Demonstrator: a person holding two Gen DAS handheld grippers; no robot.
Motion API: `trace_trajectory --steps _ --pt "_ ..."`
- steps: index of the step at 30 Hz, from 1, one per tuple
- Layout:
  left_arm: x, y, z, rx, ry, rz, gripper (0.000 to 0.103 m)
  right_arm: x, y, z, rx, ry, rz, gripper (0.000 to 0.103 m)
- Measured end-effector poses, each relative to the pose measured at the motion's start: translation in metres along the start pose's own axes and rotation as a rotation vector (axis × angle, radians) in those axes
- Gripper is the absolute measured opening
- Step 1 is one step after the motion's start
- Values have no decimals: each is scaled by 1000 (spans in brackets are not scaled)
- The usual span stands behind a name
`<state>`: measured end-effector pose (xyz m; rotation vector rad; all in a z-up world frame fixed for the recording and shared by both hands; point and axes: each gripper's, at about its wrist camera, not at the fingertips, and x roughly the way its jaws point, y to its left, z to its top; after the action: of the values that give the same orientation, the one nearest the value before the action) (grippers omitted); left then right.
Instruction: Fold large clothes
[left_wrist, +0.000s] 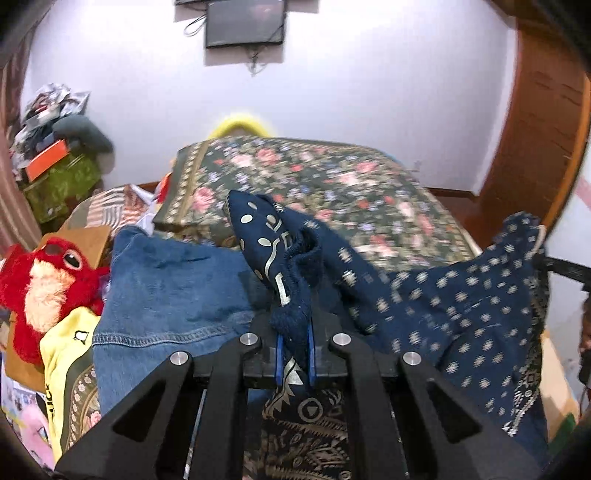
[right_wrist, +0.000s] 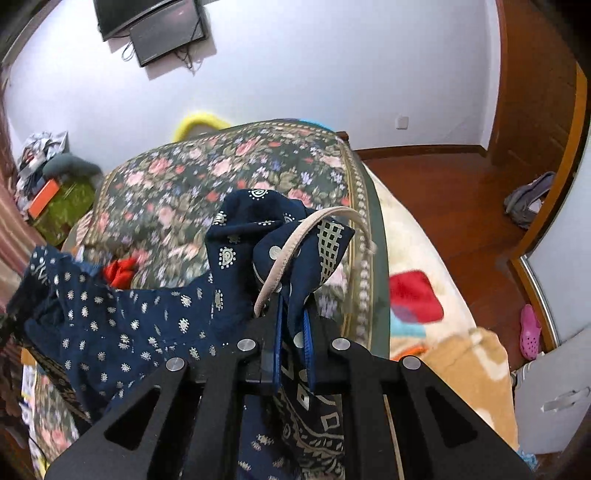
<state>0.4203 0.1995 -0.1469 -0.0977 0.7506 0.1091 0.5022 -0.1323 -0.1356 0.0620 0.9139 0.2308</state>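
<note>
A navy garment (left_wrist: 461, 310) with a silver print hangs stretched between both grippers above the bed. My left gripper (left_wrist: 294, 332) is shut on one bunched corner of it, the cloth sticking up past the blue pads. In the right wrist view the same navy garment (right_wrist: 122, 325) spreads off to the left, and my right gripper (right_wrist: 291, 325) is shut on its other corner. A beige strap (right_wrist: 295, 240) loops out of that pinched bunch. The garment's lower part drops out of sight under both grippers.
A floral quilt (left_wrist: 314, 177) covers the bed. Denim clothing (left_wrist: 173, 288), a yellow garment (left_wrist: 70, 354) and a red plush toy (left_wrist: 44, 284) lie at the left. A cream blanket (right_wrist: 436, 295) lies on the bed's right side, with wooden floor (right_wrist: 461, 192) and a pink shoe (right_wrist: 530, 332) beyond.
</note>
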Motion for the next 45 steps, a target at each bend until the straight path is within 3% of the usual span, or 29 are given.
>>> trace_trajectory --steps 7,11,14,16,23,27,30,35,37,39,45 --pt "67 30 -9 -51 101 72 10 57 -6 -4 50 53 -61 9" --pt "85 42 -21 -74 115 76 16 85 -23 -14 81 111 -80 9" --pt "86 47 -27 -74 103 75 25 93 -28 -20 53 140 -86 11" --pt "82 49 -29 -70 100 97 38 91 -27 -23 20 148 -97 12" --pt "55 50 -32 -51 127 106 43 45 -21 -30 -38 119 -75 17" --pt "27 42 -35 -21 124 112 44 10 -10 -39 -76 76 -72 48" --pt "-1 33 -39 -1 110 101 52 -22 1 -46 -120 30 -65 52" --pt "-55 18 -49 28 65 77 67 -75 13 -55 -126 -46 -34 77" --pt "-75 13 -54 32 48 64 79 -94 19 -61 -138 -69 -25 86" --pt "-93 11 -60 30 31 53 86 -108 23 -66 -149 -76 -14 86" --pt "-139 8 -86 9 2 16 88 -149 32 -94 -208 -101 -6 87"
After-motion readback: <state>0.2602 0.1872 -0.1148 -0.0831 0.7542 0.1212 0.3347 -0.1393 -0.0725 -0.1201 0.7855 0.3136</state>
